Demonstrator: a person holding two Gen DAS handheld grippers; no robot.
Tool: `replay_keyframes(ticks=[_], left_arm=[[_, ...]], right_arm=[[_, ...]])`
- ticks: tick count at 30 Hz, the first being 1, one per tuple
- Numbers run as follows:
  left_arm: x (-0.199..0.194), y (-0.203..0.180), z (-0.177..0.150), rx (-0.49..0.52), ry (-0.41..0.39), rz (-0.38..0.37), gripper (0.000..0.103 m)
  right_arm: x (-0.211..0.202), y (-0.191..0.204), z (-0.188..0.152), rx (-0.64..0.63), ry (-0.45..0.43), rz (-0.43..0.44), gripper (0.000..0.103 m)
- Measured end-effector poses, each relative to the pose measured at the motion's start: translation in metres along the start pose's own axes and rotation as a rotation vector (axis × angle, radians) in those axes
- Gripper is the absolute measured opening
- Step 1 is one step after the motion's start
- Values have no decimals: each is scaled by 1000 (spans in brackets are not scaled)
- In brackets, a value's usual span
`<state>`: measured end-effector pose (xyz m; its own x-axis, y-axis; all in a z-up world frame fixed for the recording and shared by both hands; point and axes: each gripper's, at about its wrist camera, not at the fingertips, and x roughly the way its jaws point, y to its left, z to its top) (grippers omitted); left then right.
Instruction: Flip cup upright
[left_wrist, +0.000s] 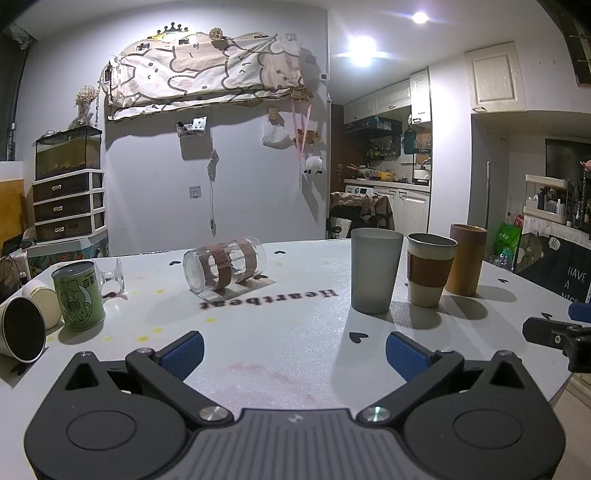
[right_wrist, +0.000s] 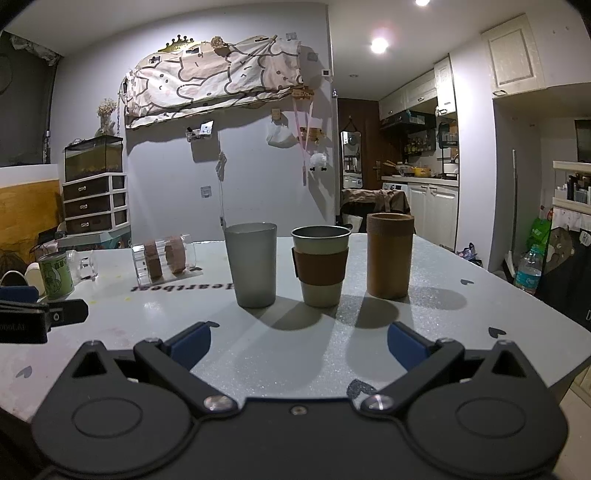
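Observation:
A clear glass cup with two brown tape bands (left_wrist: 223, 268) lies on its side on the white table (left_wrist: 280, 343), its base toward me; it also shows in the right wrist view (right_wrist: 164, 258). My left gripper (left_wrist: 293, 356) is open and empty, near the front of the table, well short of the cup. My right gripper (right_wrist: 298, 345) is open and empty, facing three upright cups: a grey tumbler (right_wrist: 252, 264), a cup with a brown sleeve (right_wrist: 320, 265) and a brown cylinder cup (right_wrist: 389, 254).
At the left stand a green can (left_wrist: 78, 293), a tipped white cup with a dark inside (left_wrist: 22, 328), another white cup (left_wrist: 43, 304) and a clear glass on its side (left_wrist: 110, 277). The table edge runs along the right. A water bottle (right_wrist: 529, 269) stands beyond it.

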<state>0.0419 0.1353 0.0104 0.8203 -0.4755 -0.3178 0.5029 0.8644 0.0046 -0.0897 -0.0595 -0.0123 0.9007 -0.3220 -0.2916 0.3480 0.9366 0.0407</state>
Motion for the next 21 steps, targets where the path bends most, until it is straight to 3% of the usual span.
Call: replay_keyframes(ticks=[21], left_arm=[[0,-1,0,0,0,0,103]], right_arm=[[0,-2,0,2,-4,-3,103]])
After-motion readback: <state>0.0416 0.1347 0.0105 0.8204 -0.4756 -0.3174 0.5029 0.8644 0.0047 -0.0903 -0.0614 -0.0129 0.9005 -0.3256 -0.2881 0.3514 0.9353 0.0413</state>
